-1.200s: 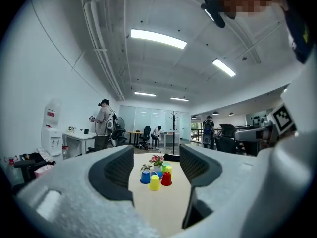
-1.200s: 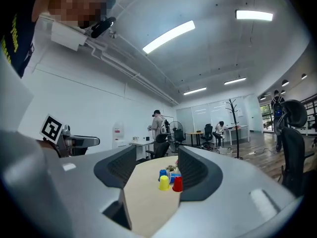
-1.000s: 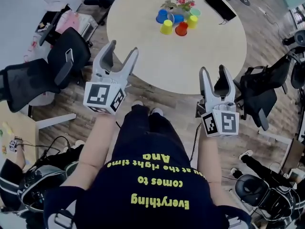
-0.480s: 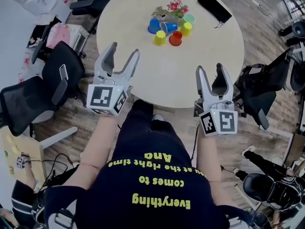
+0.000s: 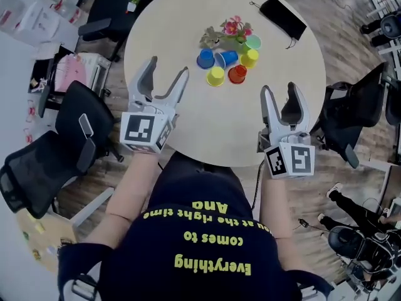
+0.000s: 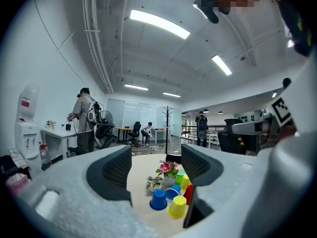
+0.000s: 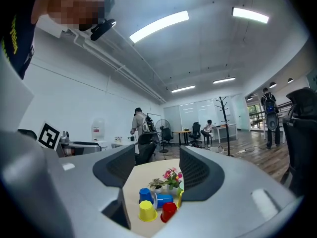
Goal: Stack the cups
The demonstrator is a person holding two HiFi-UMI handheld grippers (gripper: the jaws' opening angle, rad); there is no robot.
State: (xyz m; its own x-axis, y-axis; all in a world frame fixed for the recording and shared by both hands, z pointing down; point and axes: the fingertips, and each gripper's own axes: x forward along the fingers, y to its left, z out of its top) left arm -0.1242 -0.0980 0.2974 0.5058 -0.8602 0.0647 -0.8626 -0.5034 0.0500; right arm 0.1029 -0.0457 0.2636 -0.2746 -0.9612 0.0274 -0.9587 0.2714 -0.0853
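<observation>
Several small cups sit grouped on the far part of the round table (image 5: pixel 188 124). Among them are an upside-down blue cup (image 5: pixel 205 58), a blue cup on its side (image 5: pixel 229 58), a yellow cup (image 5: pixel 215 76) and a red cup (image 5: pixel 237 74). A small flower pot (image 5: pixel 229 30) stands just behind them. My left gripper (image 5: pixel 166 68) hangs over the table's near left edge, short of the cups. Its jaws have just been opening and hold nothing. My right gripper (image 5: pixel 280 89) is open and empty at the near right. The left gripper view shows the blue cup (image 6: pixel 158 200) and yellow cup (image 6: pixel 177 207) ahead.
A black pouch (image 5: pixel 283 17) lies at the table's far right. Black office chairs stand left (image 5: pixel 81 124) and right (image 5: pixel 351 115) of the table. Desks and people fill the room's background.
Both grippers have moved forward to the table, and now reach over its near edge. The cups lie closer ahead of them.
</observation>
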